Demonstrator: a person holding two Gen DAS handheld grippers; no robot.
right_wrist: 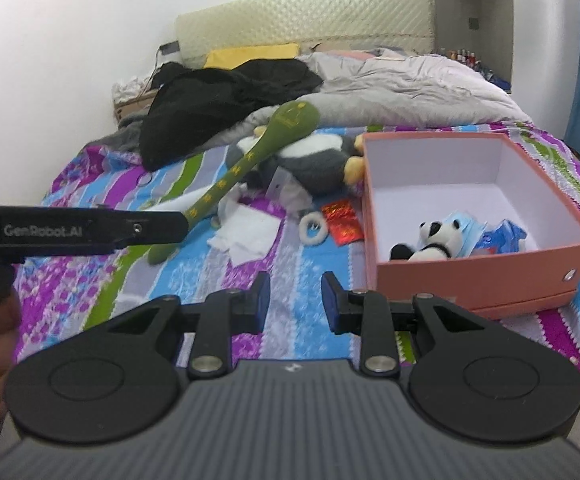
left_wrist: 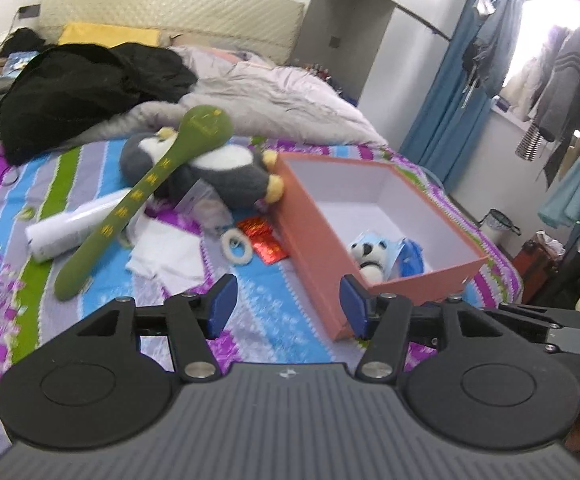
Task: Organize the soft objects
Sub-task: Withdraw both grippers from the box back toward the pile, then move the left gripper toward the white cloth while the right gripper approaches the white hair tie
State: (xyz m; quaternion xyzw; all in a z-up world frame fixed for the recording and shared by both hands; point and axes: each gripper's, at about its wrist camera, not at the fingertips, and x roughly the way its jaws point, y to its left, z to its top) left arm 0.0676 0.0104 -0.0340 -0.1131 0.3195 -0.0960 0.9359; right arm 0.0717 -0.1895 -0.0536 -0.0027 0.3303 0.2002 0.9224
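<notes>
Striped bed (left_wrist: 274, 312) holds scattered toys beside a pink box (right_wrist: 477, 276), already housing a panda (right_wrist: 433, 240); left gripper (left_wrist: 286, 304) fingers wide and empty, right gripper (right_wrist: 294, 300) fingers narrow, empty, seemingly approaching.

Panda toy (right_wrist: 429, 242) in box (right_wrist: 489, 276), penguin plush (right_wrist: 313, 164) just left.

- Left wrist view: looks forward and down over the bed (left_wrist: 274, 312) from near its foot, toward the headboard (left_wrist: 170, 12).
- Right wrist view: same facing, just beside it.
- Shared: pink box (left_wrist: 313, 220) (right_wrist: 485, 272), green plush snake (left_wrist: 146, 196) (right_wrist: 246, 164), headboard.
</notes>
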